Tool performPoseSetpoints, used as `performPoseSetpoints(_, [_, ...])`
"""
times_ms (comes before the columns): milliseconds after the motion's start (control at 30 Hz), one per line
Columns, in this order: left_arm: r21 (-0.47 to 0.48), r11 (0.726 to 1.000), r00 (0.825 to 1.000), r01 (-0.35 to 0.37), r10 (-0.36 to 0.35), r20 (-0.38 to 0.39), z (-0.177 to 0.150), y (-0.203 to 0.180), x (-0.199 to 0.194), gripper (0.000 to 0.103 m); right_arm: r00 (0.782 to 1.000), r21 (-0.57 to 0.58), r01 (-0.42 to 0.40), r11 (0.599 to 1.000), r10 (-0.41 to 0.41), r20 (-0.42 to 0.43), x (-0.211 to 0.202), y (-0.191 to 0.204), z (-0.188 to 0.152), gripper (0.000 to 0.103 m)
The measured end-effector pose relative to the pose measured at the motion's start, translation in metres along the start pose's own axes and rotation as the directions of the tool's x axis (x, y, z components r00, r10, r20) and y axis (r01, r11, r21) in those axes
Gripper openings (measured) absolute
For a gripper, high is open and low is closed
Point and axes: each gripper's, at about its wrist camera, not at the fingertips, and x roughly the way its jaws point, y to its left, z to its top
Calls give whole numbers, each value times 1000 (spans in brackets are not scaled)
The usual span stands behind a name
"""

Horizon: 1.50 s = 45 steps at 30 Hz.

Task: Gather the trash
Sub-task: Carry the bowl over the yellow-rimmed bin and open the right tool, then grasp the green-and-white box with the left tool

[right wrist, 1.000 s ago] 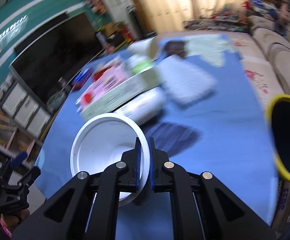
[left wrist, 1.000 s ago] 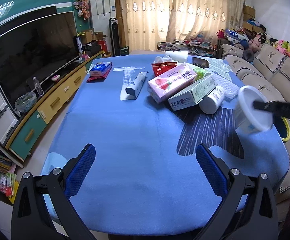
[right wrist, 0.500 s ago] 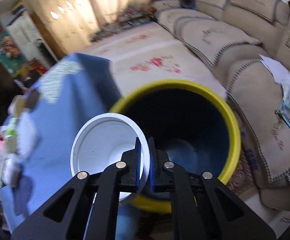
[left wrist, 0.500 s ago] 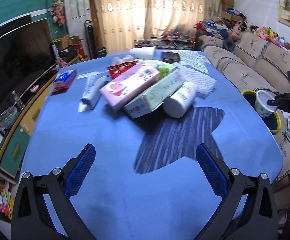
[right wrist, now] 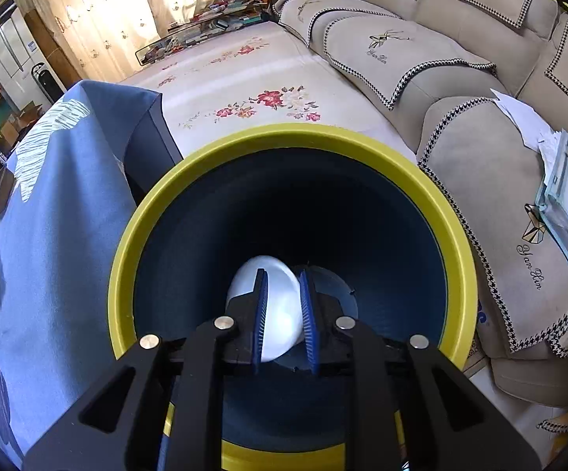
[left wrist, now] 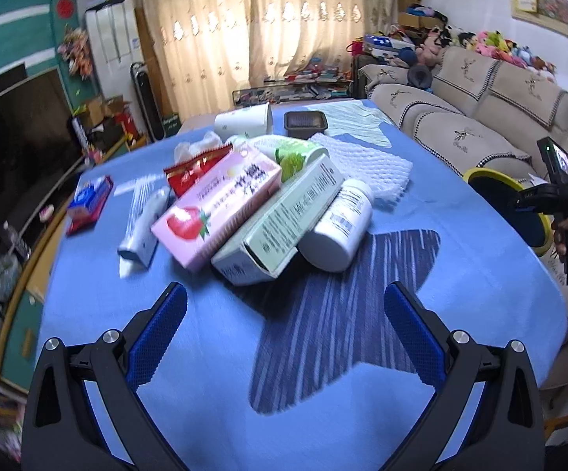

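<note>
My right gripper (right wrist: 282, 316) hangs over the mouth of the yellow-rimmed dark bin (right wrist: 205, 165), its jaws slightly apart. The white cup (right wrist: 280, 314) lies loose inside the bin below the fingers. My left gripper (left wrist: 284, 333) is open and empty above the blue table (left wrist: 460, 267). Ahead of it lies a trash pile: a pink strawberry box (left wrist: 217, 212), a green-white carton (left wrist: 284, 223), a white bottle (left wrist: 339, 227), a tube (left wrist: 142, 227), a red packet (left wrist: 190, 165) and white foam netting (left wrist: 362, 161). The bin (left wrist: 511, 204) and the right gripper (left wrist: 519, 202) also show at right.
A beige sofa (right wrist: 460, 78) stands beside the bin. A TV (left wrist: 17, 133) on a cabinet lines the left. A paper cup (left wrist: 244, 119), a dark tray (left wrist: 305, 122) and a blue-red pack (left wrist: 90, 202) lie farther back on the table.
My right gripper carried the white cup from the table over the bin, opened and let it drop inside. My left gripper moved closer to the trash pile.
</note>
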Motion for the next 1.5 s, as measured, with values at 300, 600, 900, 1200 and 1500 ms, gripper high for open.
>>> performPoseSetpoints(300, [141,989,996,36,-47,73,13,5,18,99,1000,-13,-21,1000,21,2,-4,13,4,18])
performPoseSetpoints(600, [261,965,998,34,-48,48,14,7,52,67,999,-33,-39,999,40,11,-9,29,10,18])
performPoseSetpoints(900, [339,941,998,6,-25,50,18,3,69,42,998,-38,-58,998,59,15,-13,31,10,18])
performPoseSetpoints(1200, [296,954,996,56,-74,48,25,7,38,29,992,-36,-109,993,111,68,-46,22,3,18])
performPoseSetpoints(1500, [254,964,990,81,-107,88,34,-10,-30,29,975,-57,-173,983,179,134,-94,6,-15,18])
